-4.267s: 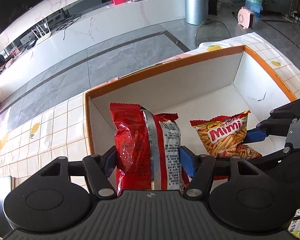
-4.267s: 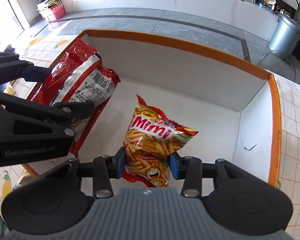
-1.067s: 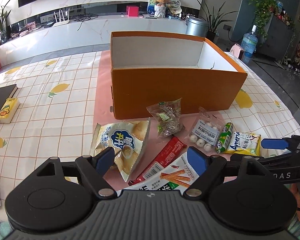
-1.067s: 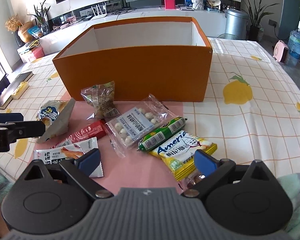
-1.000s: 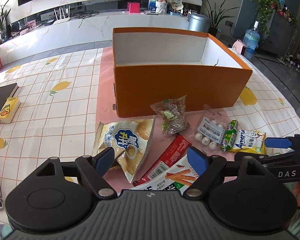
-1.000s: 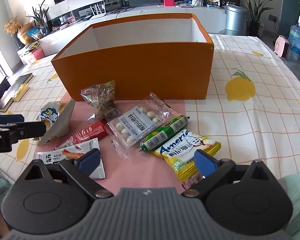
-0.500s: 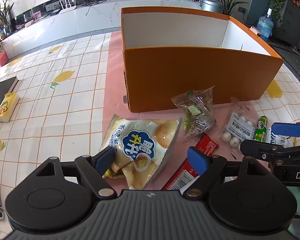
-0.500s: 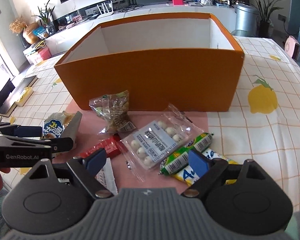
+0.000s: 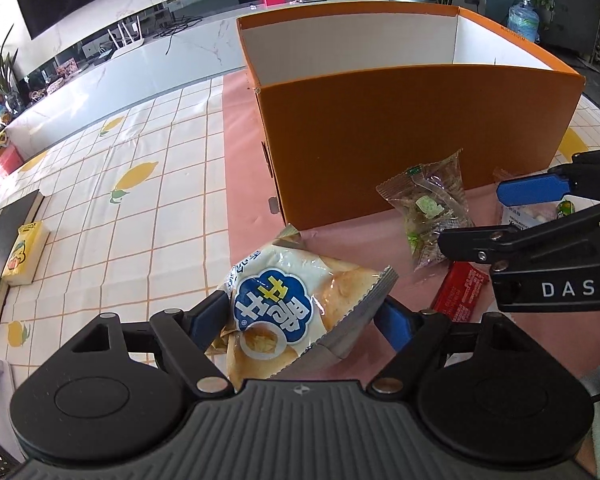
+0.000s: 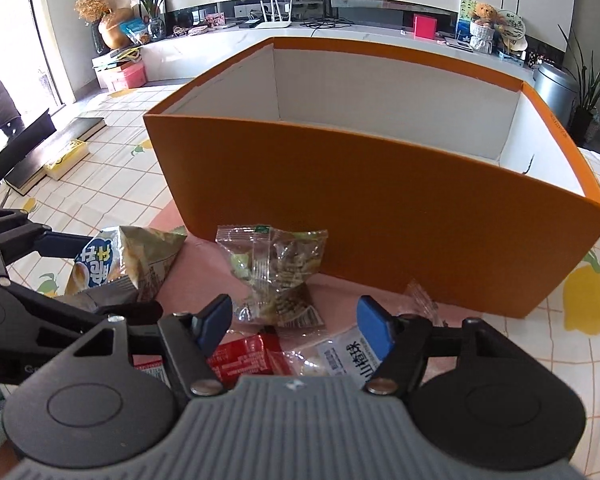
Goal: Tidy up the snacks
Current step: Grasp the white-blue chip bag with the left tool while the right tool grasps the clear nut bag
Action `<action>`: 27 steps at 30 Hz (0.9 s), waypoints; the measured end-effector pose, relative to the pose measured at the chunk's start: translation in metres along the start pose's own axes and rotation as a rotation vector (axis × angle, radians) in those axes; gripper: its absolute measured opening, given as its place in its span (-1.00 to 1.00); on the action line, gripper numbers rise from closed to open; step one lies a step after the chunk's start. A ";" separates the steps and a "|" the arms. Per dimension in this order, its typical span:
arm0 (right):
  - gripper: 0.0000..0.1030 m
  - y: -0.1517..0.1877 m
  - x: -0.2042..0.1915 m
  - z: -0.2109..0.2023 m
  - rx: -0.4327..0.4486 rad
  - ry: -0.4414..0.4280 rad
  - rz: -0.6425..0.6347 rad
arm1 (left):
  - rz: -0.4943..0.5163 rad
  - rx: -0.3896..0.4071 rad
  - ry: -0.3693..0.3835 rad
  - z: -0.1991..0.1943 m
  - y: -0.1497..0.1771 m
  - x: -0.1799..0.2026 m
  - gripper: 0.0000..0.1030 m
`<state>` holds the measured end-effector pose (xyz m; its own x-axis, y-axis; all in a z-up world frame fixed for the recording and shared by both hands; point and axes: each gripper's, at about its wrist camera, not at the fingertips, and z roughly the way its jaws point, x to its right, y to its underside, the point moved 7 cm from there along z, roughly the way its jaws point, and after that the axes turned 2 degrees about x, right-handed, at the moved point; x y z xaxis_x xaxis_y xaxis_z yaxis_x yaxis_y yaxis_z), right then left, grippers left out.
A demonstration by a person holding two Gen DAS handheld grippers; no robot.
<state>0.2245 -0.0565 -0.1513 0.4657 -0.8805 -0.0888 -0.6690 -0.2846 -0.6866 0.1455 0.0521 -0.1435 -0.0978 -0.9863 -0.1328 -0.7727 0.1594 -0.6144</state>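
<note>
The left gripper (image 9: 300, 322) is closing its jaws around a puffy white chip bag (image 9: 296, 304) lying on the desk (image 9: 100, 208) before the orange box (image 9: 412, 132); the pads are flanking it, probably not yet squeezing. The bag looks light, air-filled, slick and crushable, so a gentle hold across its middle seems best. The right gripper (image 10: 296, 322) is narrowing its still-empty jaws above a clear crinkly snack packet (image 10: 276, 272). The right view is showing the box's white interior walls and a red wrapper (image 10: 244, 356) under the jaws; the left view is showing the chip bag's printed front.
</note>
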 end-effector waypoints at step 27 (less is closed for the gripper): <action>-0.35 0.013 -0.014 0.004 0.046 0.032 -0.033 | 0.021 0.112 -0.130 -0.008 0.002 -0.004 0.15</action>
<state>0.2117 -0.0459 -0.1619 0.4678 -0.8828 -0.0427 -0.6255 -0.2966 -0.7216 0.1392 0.0561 -0.1382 -0.0259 -0.9700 -0.2415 -0.6961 0.1909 -0.6921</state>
